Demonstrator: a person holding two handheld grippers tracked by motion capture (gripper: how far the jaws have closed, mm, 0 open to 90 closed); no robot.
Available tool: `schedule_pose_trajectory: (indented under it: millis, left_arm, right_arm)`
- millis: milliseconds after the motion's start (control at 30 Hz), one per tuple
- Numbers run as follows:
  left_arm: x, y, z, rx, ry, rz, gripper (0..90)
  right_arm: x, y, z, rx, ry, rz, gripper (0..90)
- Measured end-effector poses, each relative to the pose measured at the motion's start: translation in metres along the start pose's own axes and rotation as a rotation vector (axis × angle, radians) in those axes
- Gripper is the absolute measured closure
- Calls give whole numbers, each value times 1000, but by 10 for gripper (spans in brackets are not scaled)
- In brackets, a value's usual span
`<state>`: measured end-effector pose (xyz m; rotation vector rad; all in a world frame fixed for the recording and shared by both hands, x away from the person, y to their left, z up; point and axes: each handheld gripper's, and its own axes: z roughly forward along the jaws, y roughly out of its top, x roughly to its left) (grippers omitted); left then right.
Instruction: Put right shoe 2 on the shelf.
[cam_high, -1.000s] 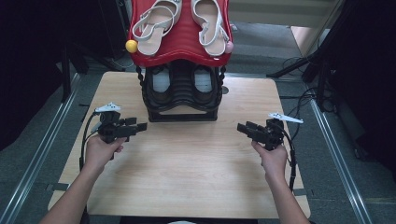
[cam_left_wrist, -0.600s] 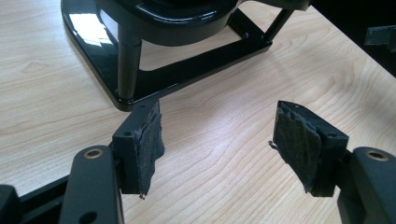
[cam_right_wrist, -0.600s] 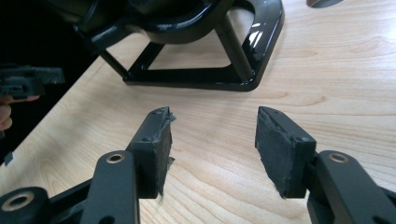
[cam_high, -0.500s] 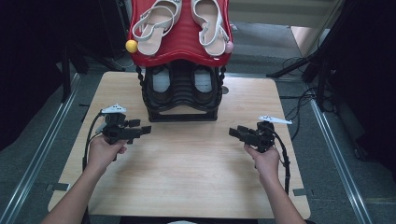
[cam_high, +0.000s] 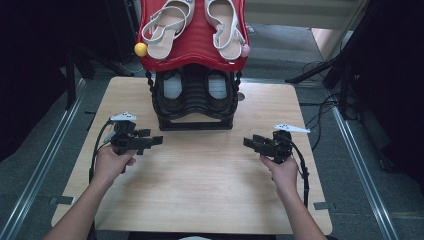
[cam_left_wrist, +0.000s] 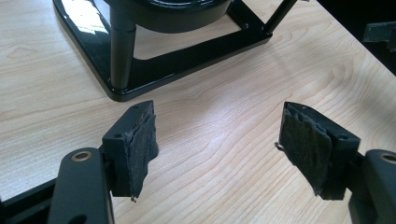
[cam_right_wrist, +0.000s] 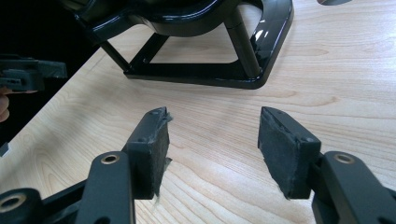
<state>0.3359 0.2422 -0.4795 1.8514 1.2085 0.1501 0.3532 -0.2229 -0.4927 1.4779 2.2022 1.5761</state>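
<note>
Shoe rack (cam_high: 194, 107) sits at the far-centre of the worktop (cam_high: 200, 185), black frame, base flush on the wood, its back close to the far edge. Red top tier (cam_high: 195, 55) overhangs the frame and carries a pair of pale strappy sandals (cam_high: 197, 22); the lower black tier holds a dark pair with light insoles (cam_high: 192, 90). Yellow ball (cam_high: 141, 49) at the red tier's left corner, pink one (cam_high: 245, 50) at the right.

Room: the whole near half of the worktop is bare wood, with open strips left and right of the rack out to the side edges. Metal rails run along the floor on both sides, and cables lie on the floor off the right edge.

Left gripper (cam_high: 150, 141) is held over the worktop near the rack's front-left corner, pointing right. Fingers are apart, nothing between them. In the left gripper view (cam_left_wrist: 217, 149) the rack's base bar and a corner post (cam_left_wrist: 122, 56) lie just ahead and to the left of the gap, not touching the pads (cam_left_wrist: 140, 149).

Right gripper (cam_high: 250, 142) is held right of centre, pointing left, farther from the rack. Fingers are apart, with bare wood between them. In the right gripper view (cam_right_wrist: 212, 149) the base front corner (cam_right_wrist: 252, 79) lies ahead, well clear of the pads (cam_right_wrist: 280, 149).

Grippers face each other across open worktop, well apart.
</note>
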Motion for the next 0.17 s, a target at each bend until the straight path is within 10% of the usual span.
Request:
schedule_pose_trajectory:
  millis: [167]
  left_arm:
    - [-2,-1,4,2,12,-14,243]
  right_arm:
    - [1,0,3,7,-4,-12,422]
